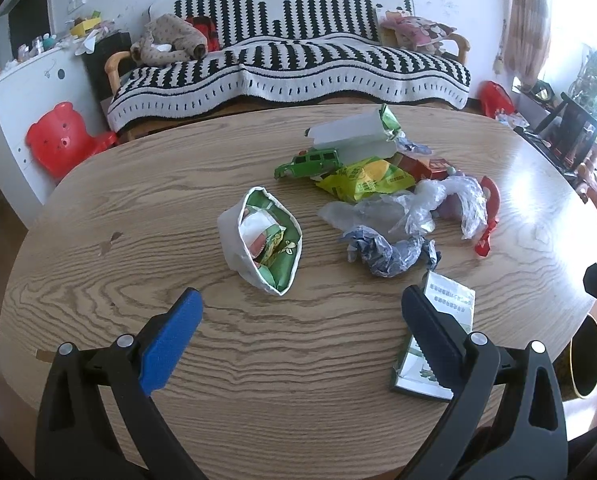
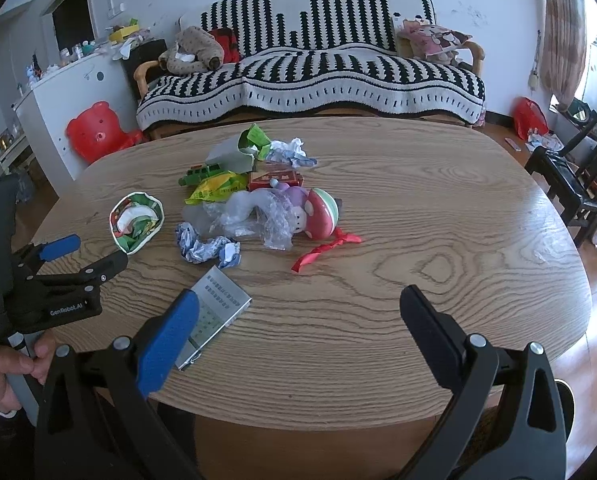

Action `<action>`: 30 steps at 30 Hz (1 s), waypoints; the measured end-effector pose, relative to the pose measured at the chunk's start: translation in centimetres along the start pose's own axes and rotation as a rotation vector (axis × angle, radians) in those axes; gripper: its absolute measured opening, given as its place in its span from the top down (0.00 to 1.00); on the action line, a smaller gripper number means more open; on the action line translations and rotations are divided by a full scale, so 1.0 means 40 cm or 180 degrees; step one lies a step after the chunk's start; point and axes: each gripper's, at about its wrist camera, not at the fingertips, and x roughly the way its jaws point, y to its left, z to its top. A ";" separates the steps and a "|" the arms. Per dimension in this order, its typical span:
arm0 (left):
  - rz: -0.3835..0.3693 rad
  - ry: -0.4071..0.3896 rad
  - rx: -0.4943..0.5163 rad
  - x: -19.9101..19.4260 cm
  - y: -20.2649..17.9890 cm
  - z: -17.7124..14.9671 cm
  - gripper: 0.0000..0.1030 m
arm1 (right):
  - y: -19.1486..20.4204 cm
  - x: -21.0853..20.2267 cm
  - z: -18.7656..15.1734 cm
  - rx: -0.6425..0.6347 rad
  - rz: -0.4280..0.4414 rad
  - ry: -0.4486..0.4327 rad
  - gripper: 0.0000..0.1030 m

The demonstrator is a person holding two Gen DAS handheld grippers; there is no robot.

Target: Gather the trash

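Note:
Trash lies in a heap on the wooden table (image 1: 258, 360). A green and white snack bag (image 1: 264, 238) stuffed with wrappers lies ahead of my left gripper (image 1: 302, 300), which is open and empty. Beyond are crumpled blue-white paper (image 1: 386, 250), clear plastic film (image 1: 414, 206), a yellow-green wrapper (image 1: 368, 180), a green toy car (image 1: 308, 163) and a red ribbon (image 1: 488, 216). A flat printed packet (image 1: 438, 340) lies under the left gripper's right finger. My right gripper (image 2: 298, 300) is open and empty over bare table, the packet (image 2: 214, 316) beside its left finger. The left gripper also shows in the right wrist view (image 2: 98, 250).
A mushroom-shaped toy (image 2: 322, 216) and a red box (image 2: 274, 178) sit in the heap. A striped sofa (image 2: 310, 80) stands behind the table, a red bear stool (image 2: 96, 130) to its left, dark chairs (image 2: 570, 176) at right. A dark round bin (image 1: 586, 356) stands beside the table.

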 end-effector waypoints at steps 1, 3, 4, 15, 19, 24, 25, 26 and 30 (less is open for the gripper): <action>0.0000 0.0001 -0.0004 0.001 0.002 0.000 0.06 | -0.002 0.000 -0.001 0.0008 0.0014 0.0002 0.05; 0.0004 0.0001 -0.0012 0.001 0.000 0.000 0.06 | -0.003 0.001 -0.001 0.0004 0.0021 0.0009 0.05; 0.0005 0.0000 -0.0014 0.001 -0.001 0.000 0.06 | -0.002 0.001 -0.001 0.0006 0.0018 0.0005 0.05; 0.0003 0.0001 -0.0010 0.003 0.000 0.000 0.06 | -0.002 0.000 0.001 0.0007 0.0023 0.0009 0.05; 0.0001 0.0007 -0.0012 0.003 0.000 -0.001 0.06 | -0.002 0.000 0.001 0.0002 0.0022 0.0008 0.05; -0.0002 0.0005 -0.0010 0.003 -0.001 -0.001 0.06 | -0.002 0.001 0.000 0.0004 0.0023 0.0007 0.05; 0.0000 0.0004 -0.0007 0.003 0.000 -0.001 0.06 | -0.002 0.001 0.001 0.0004 0.0025 0.0008 0.05; -0.0001 0.0005 -0.0011 0.002 0.000 0.000 0.06 | -0.003 0.002 0.000 0.0003 0.0024 0.0009 0.05; -0.0002 0.0010 -0.0016 0.002 0.000 -0.001 0.06 | -0.002 0.001 0.000 0.0006 0.0027 0.0007 0.05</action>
